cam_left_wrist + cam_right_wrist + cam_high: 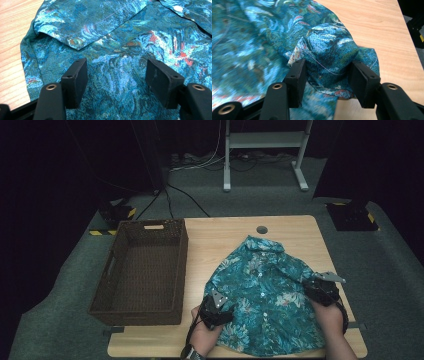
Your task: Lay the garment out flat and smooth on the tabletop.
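The shirt is spread on the table. Its right sleeve is bunched between the right gripper's pinching jaws; the left gripper is held spread over the near-left cloth.

shirt: thin woven cloth, matt, fine grainy weave, blue-green floral print, pale stitching, glossy white buttons. table: pale wood, smooth, visible grain. basket: dark brown wicker, rough. gripper pads: black plastic, matt.
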